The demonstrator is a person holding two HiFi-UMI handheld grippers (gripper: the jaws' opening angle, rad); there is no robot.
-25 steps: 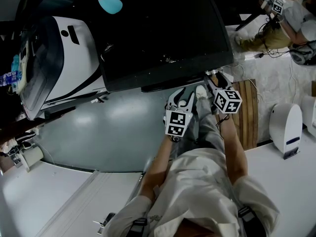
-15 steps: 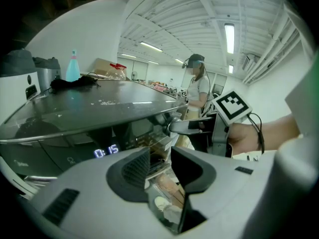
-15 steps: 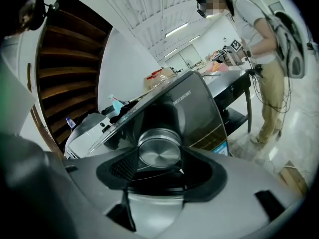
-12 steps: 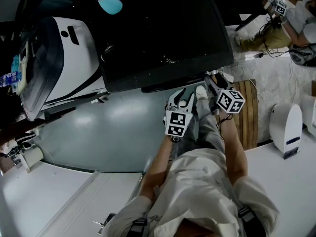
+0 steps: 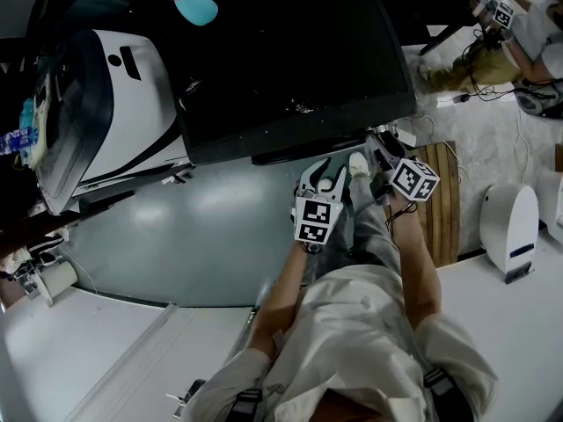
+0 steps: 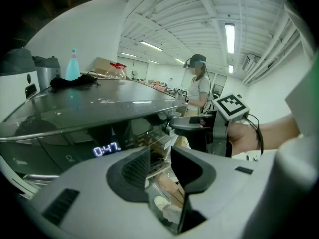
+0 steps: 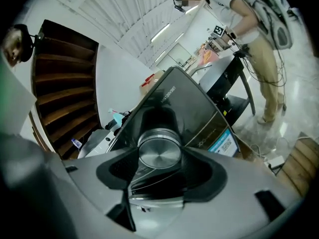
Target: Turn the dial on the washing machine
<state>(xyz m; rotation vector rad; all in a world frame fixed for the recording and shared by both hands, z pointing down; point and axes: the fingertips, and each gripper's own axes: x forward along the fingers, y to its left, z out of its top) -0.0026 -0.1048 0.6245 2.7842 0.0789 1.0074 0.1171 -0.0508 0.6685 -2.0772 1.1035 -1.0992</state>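
The dark washing machine (image 5: 281, 60) fills the upper middle of the head view. Its round silver dial (image 7: 159, 152) sits on the front panel and fills the centre of the right gripper view. My right gripper (image 7: 160, 159) is shut on the dial, one dark pad pressing each side of its rim. From the head view, that right gripper (image 5: 385, 158) reaches under the lid's front edge. My left gripper (image 5: 322, 176) hangs just left of it, near the panel. In its own view the left gripper (image 6: 160, 159) is open by a narrow gap with nothing in it. A lit display (image 6: 107, 149) glows on the panel.
A white washer (image 5: 114, 104) stands to the left, and a teal bottle (image 5: 189, 3) lies on the dark lid. A wooden pallet (image 5: 440, 200) and a white appliance (image 5: 510, 227) are on the right floor. Another person (image 5: 497, 47) stands at the far right.
The right gripper's marker cube has twisted and drifted slightly to the right while staying at the dial. The left gripper has not moved.
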